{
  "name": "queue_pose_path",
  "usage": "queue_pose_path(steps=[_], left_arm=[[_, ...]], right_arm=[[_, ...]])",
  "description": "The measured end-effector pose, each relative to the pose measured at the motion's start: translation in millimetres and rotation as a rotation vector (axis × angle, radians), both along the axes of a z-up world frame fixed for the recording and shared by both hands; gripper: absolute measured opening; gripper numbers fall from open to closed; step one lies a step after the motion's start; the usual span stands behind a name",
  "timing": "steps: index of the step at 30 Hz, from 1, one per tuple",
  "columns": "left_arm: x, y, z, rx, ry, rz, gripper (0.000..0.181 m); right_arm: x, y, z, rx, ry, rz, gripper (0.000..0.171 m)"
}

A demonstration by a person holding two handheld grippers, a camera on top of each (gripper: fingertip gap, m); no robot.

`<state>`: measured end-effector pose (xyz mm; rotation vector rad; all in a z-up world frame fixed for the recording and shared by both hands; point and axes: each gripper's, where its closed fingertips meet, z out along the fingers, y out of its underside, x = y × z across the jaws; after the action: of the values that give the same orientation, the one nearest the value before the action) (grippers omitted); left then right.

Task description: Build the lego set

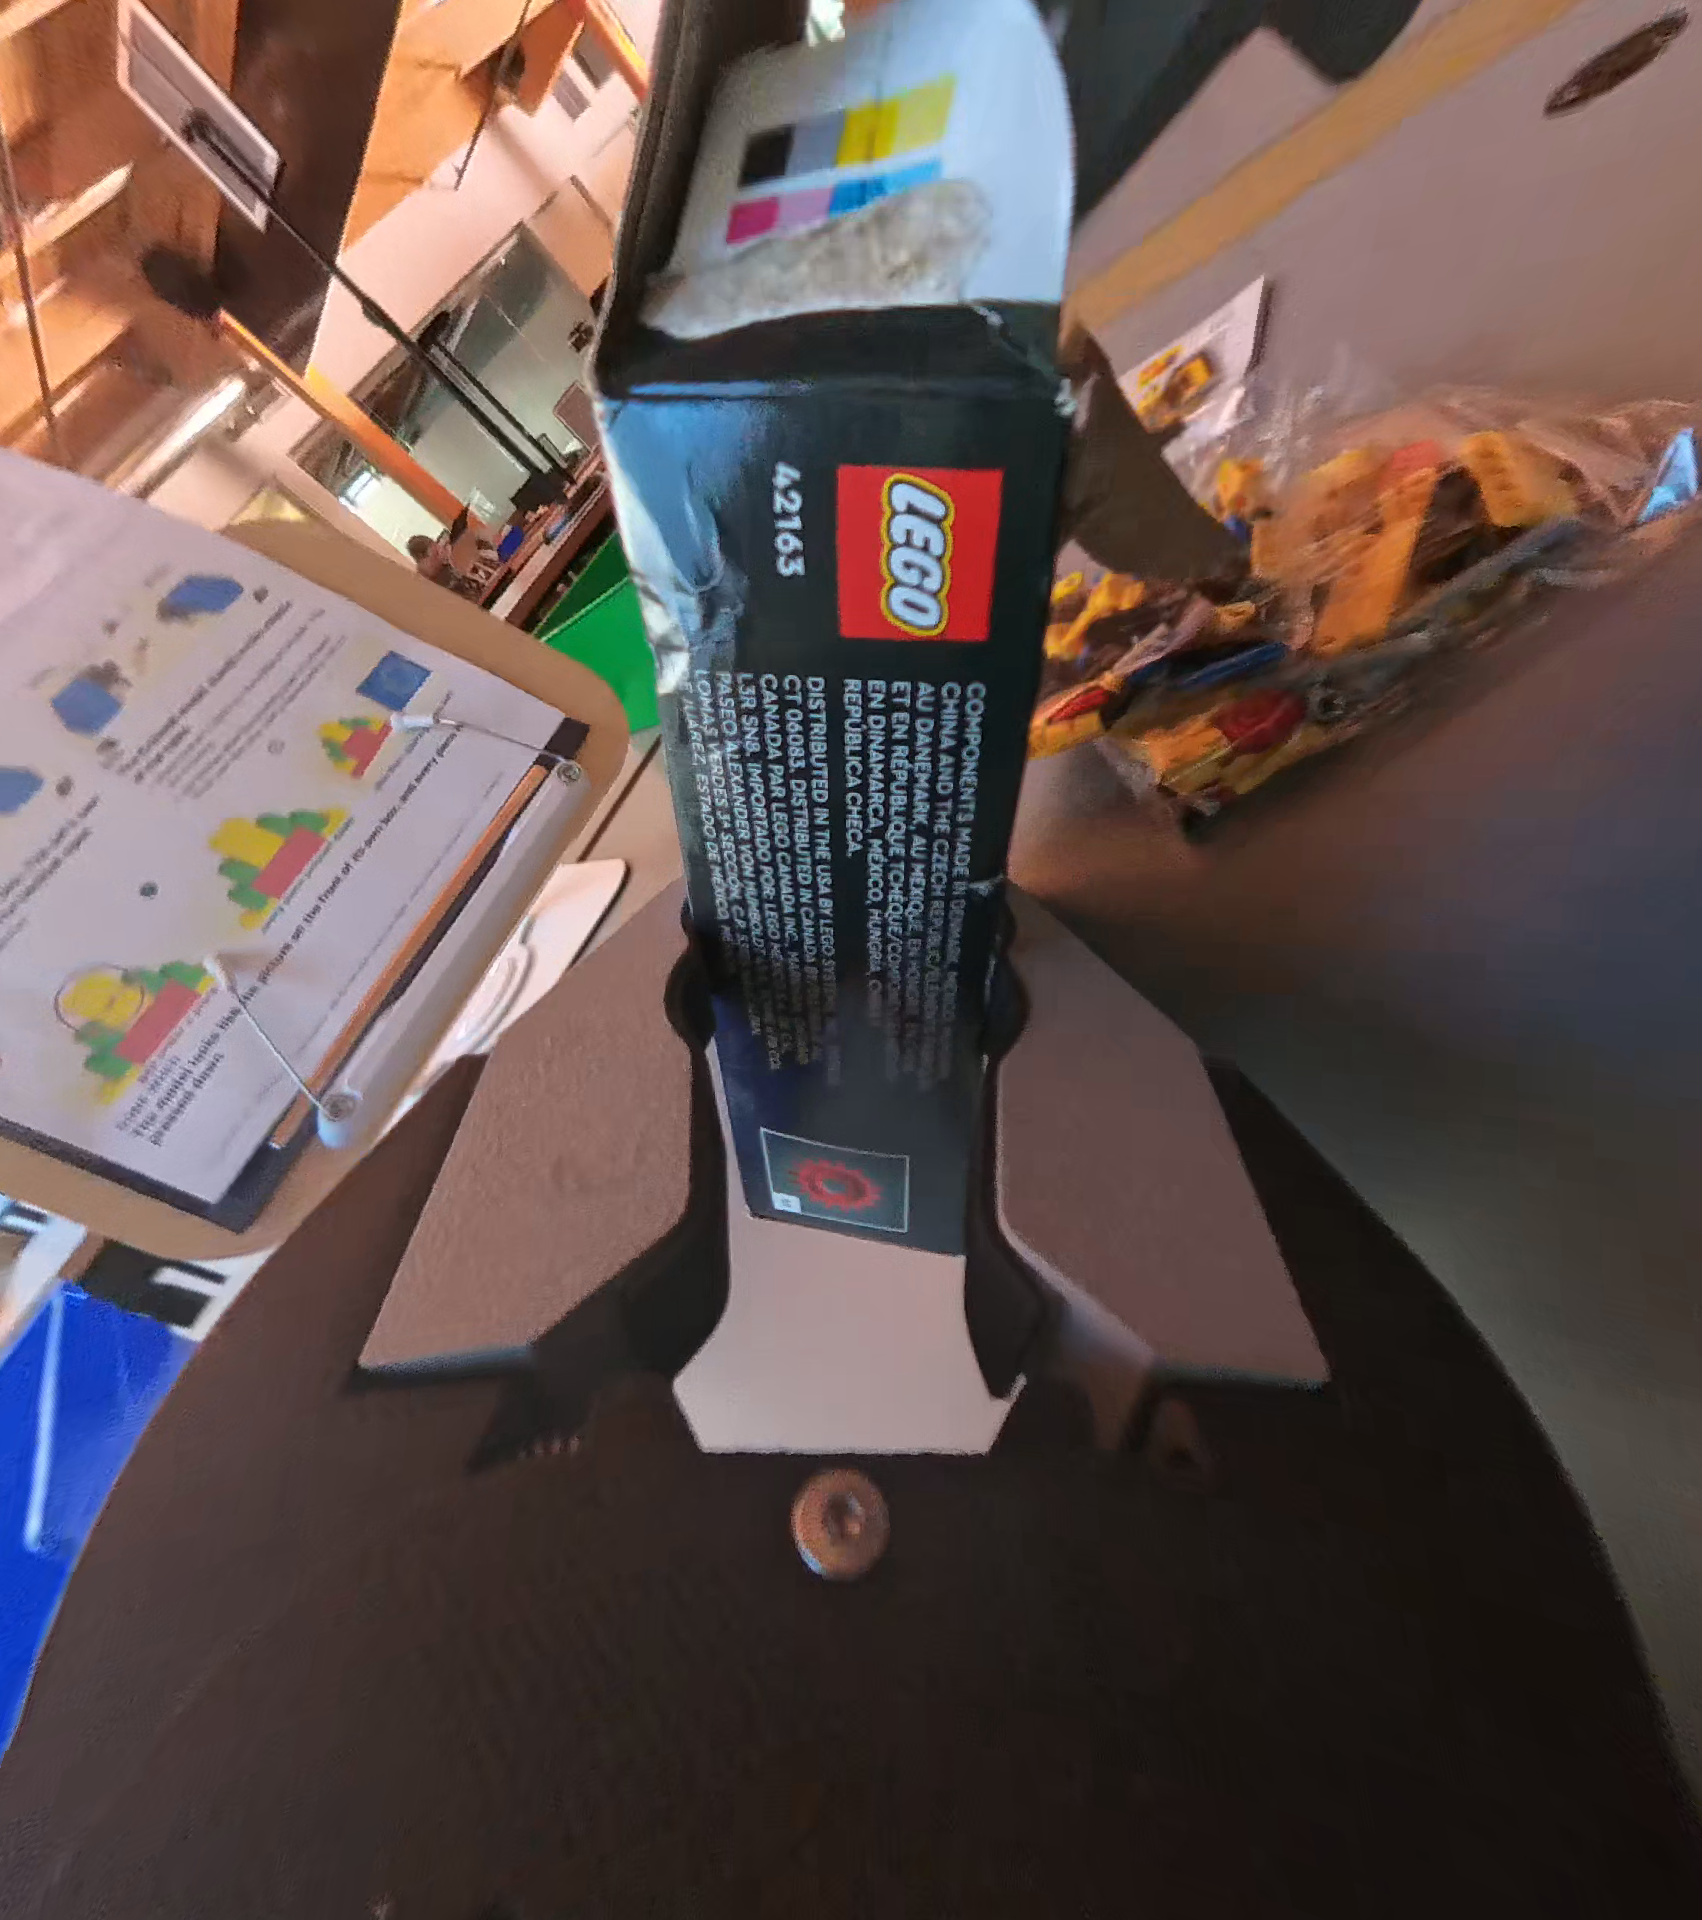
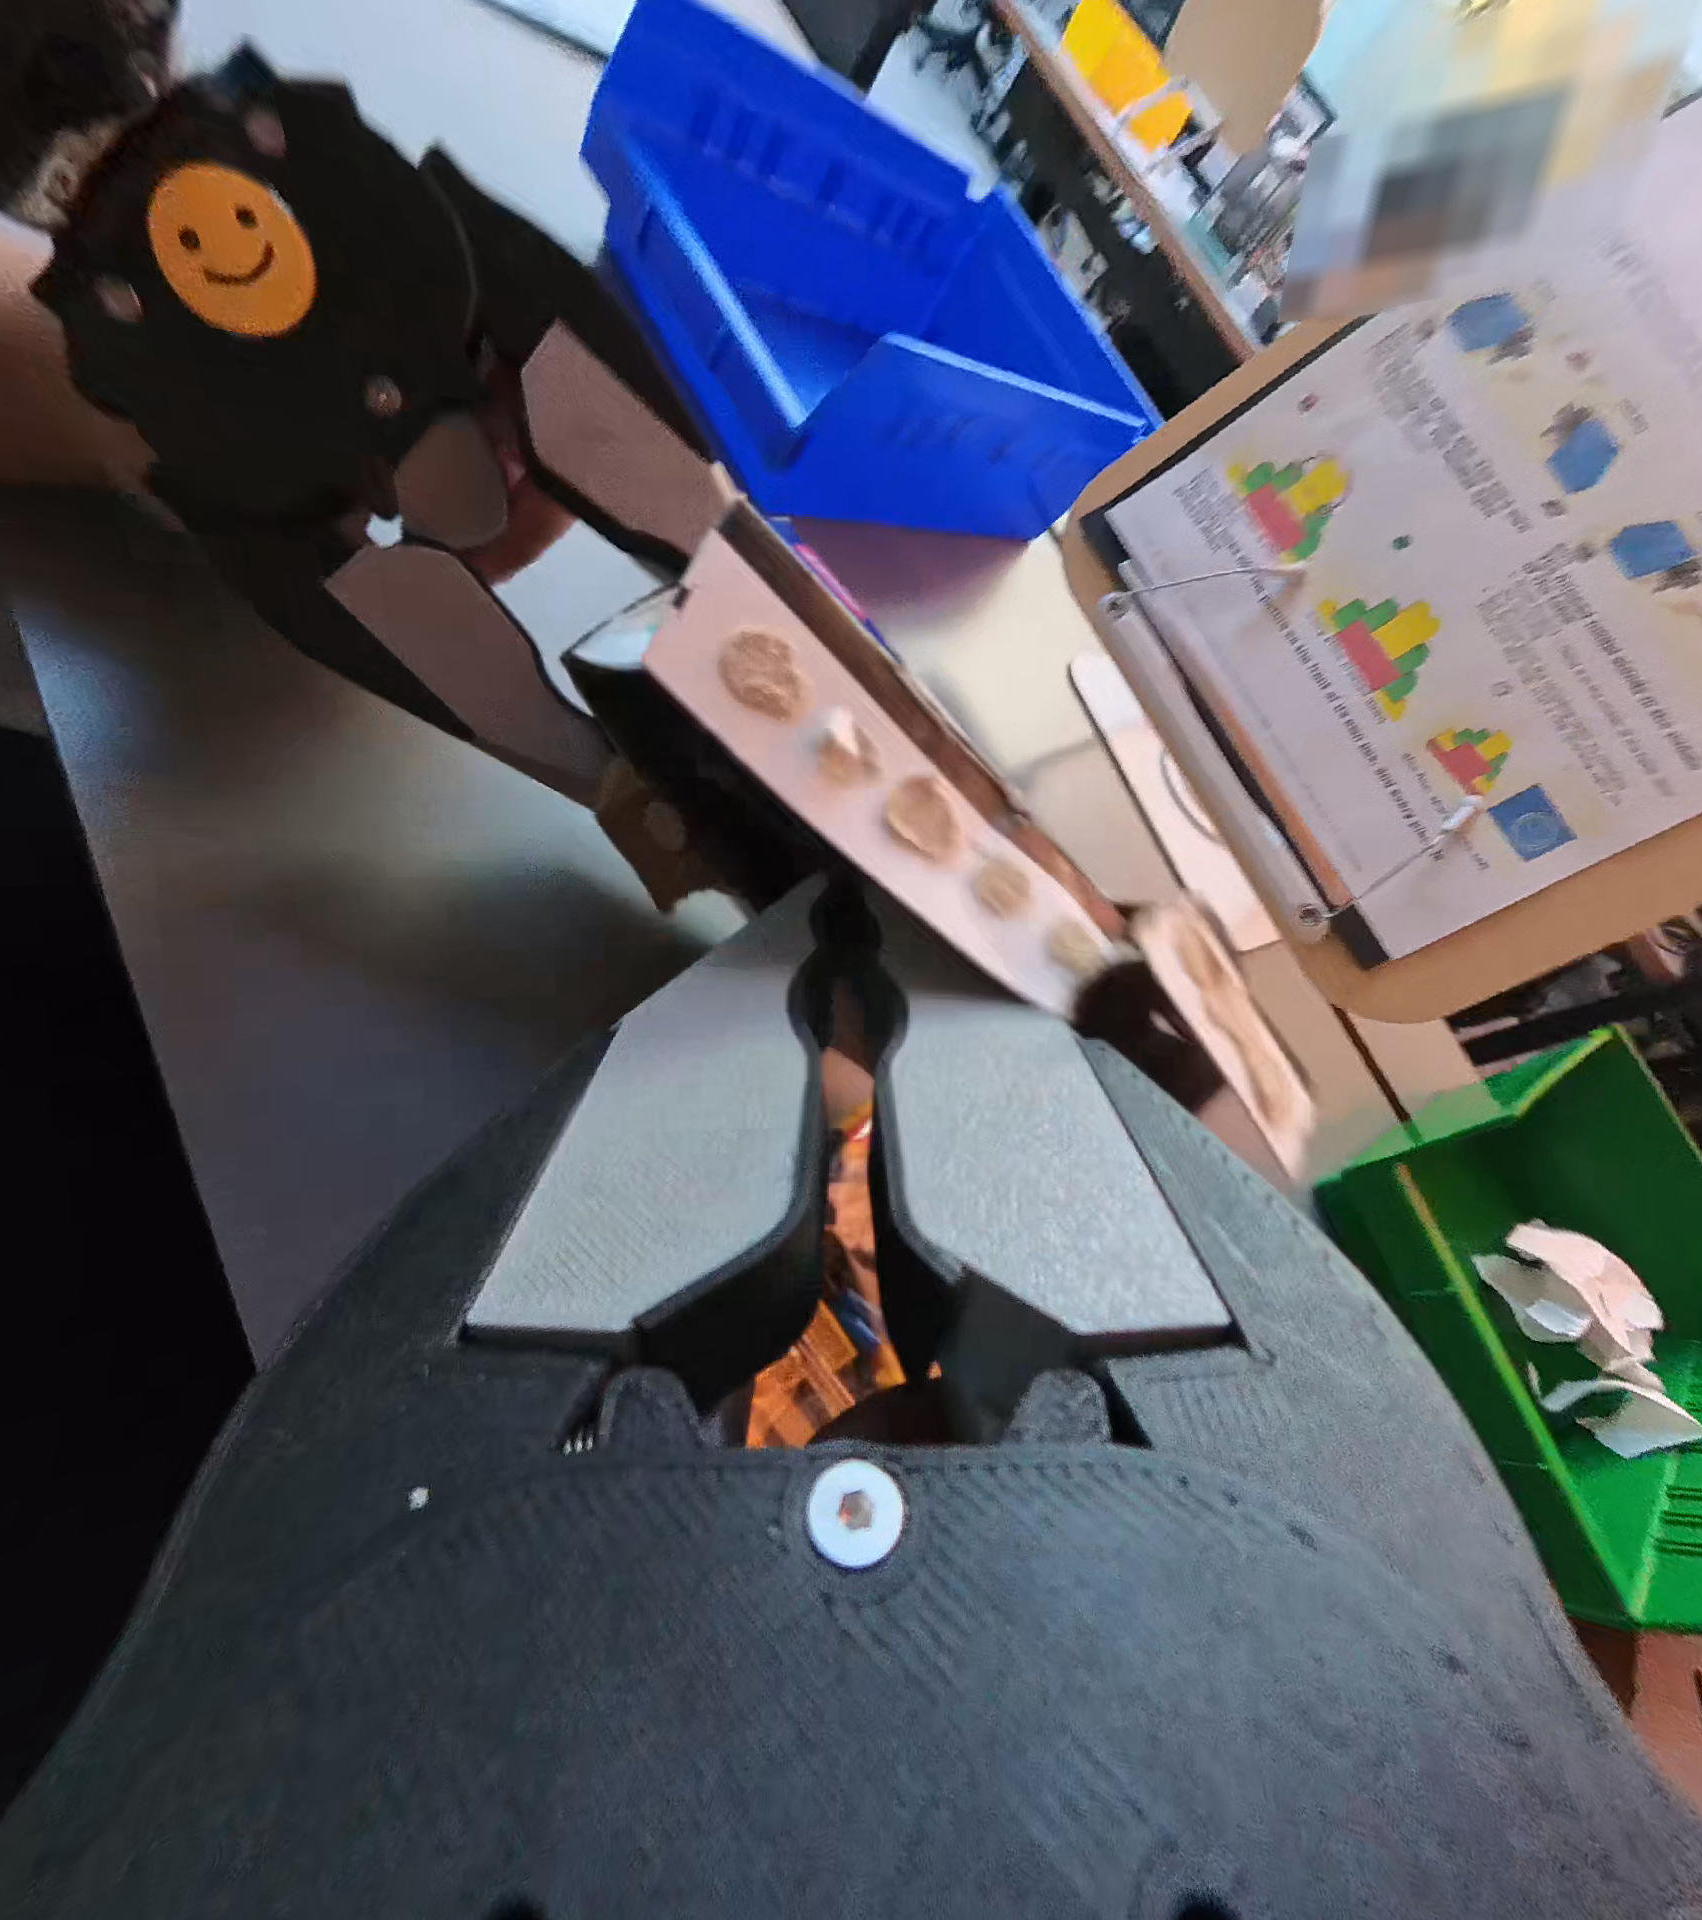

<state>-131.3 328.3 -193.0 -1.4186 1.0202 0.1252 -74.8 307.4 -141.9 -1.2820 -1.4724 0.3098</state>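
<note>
My left gripper (image 1: 836, 966) is shut on a black Lego box (image 1: 857, 727) and holds it up off the grey table, its open end pointing away. A clear bag of yellow, black and red bricks (image 1: 1346, 623) lies on the table beyond the box. In the right wrist view the left gripper (image 2: 618, 790), with an orange smiley disc, grips the box (image 2: 878, 769), whose white flap with glue spots faces me. My right gripper (image 2: 845, 935) is shut at the box's lower edge, with a thin dark flap between its fingers.
An open instruction book on a wooden stand (image 2: 1501, 582) stands at the right; it also shows in the left wrist view (image 1: 203, 831). A blue bin (image 2: 878, 343) sits behind the box. A green bin (image 2: 1605, 1455) holding paper scraps is at the lower right. A small leaflet (image 1: 1211, 343) lies by the bag. One gripper's finger ends stand about 8 cm off the other's.
</note>
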Motion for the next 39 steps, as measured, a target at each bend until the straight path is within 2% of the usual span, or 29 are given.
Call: queue_pose_path(steps=[1,7,10,15,18,23,26,29,31,33,35,37,39], left_arm=[[-2,1,1,-0.017,-0.03,0.001,0.048],[-26,16,-1,-0.107,-0.146,0.101,0.048],[-31,21,-4,-0.172,-0.206,0.11,0.048],[-34,23,-5,-0.191,-0.217,0.126,0.049],[-28,18,-4,-0.186,-0.206,0.074,0.048],[-34,20,-2,-0.207,-0.256,0.083,0.048],[-44,18,20,-0.101,-0.33,0.073,0.048],[-36,-9,61,0.157,-0.353,-0.091,0.048],[-30,-20,70,0.272,-0.319,-0.139,0.048],[-20,-20,62,0.281,-0.245,-0.157,0.047],[-7,-27,59,0.315,-0.198,-0.211,0.047],[2,-30,53,0.312,-0.154,-0.238,0.047],[7,-32,48,0.311,-0.116,-0.254,0.047]], right_arm=[[5,2,11,0.016,0.035,-0.014,0.0],[46,10,87,0.027,0.339,-0.069,0.0],[72,21,107,0.005,0.441,-0.117,0.0],[96,48,102,-0.121,0.499,-0.166,0.0],[101,57,100,-0.172,0.546,-0.164,0.0],[110,70,92,-0.168,0.533,-0.206,0.0],[105,67,88,-0.094,0.488,-0.166,0.0],[91,54,64,0.055,0.309,-0.071,0.0],[81,50,33,0.134,0.135,-0.02,0.0],[73,44,-16,0.183,-0.092,0.055,0.0],[74,47,-63,0.156,-0.302,0.058,0.0],[74,45,-89,0.071,-0.397,0.065,0.0],[73,42,-95,0.012,-0.408,0.071,0.011]])
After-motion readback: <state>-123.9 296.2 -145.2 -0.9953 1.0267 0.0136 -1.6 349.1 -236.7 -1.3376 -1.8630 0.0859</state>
